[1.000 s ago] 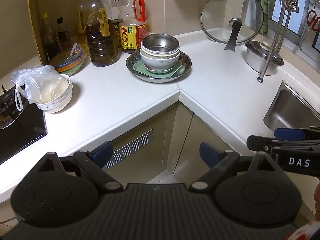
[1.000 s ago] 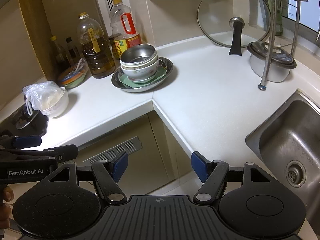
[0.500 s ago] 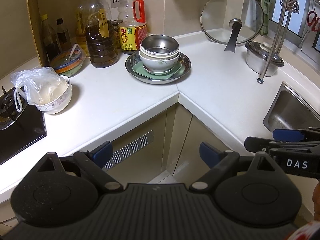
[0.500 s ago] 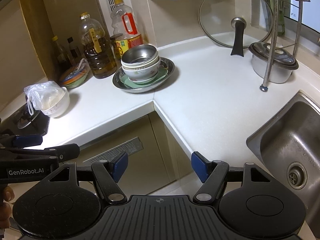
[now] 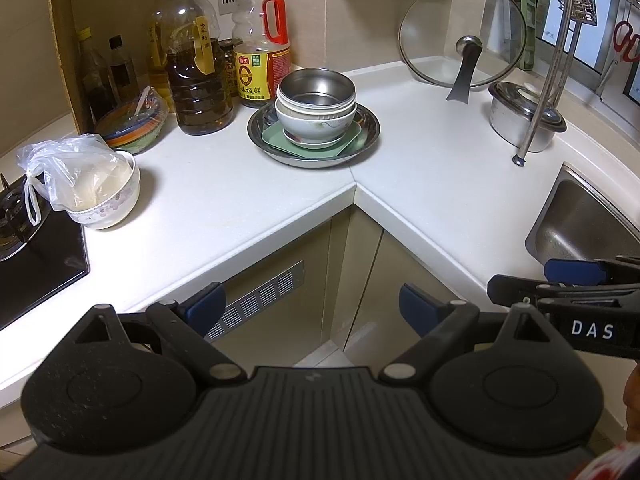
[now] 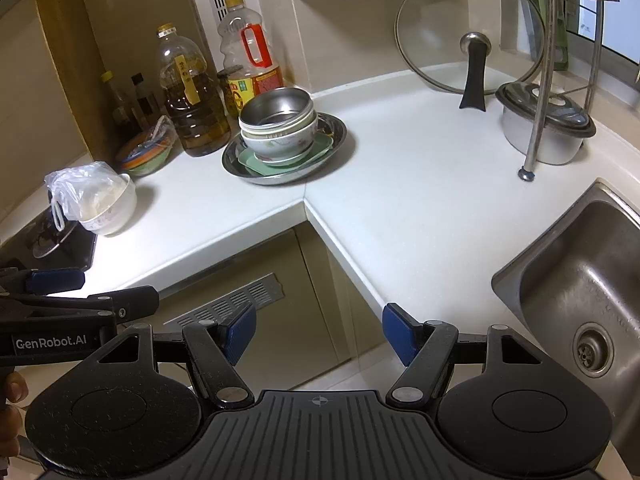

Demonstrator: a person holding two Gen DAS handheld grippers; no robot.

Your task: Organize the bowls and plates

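Both tongs, left (image 5: 308, 300) and right (image 6: 318, 330), gape wide, empty. Stacked bowls (image 5: 316, 114) on steel plate (image 5: 370, 128), worktop (image 5: 420, 160) at 12 o'clock.

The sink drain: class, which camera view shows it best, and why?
The right wrist view: the sink basin lies open with the drain visible. The left wrist view shows only the sink's near corner, no drain.
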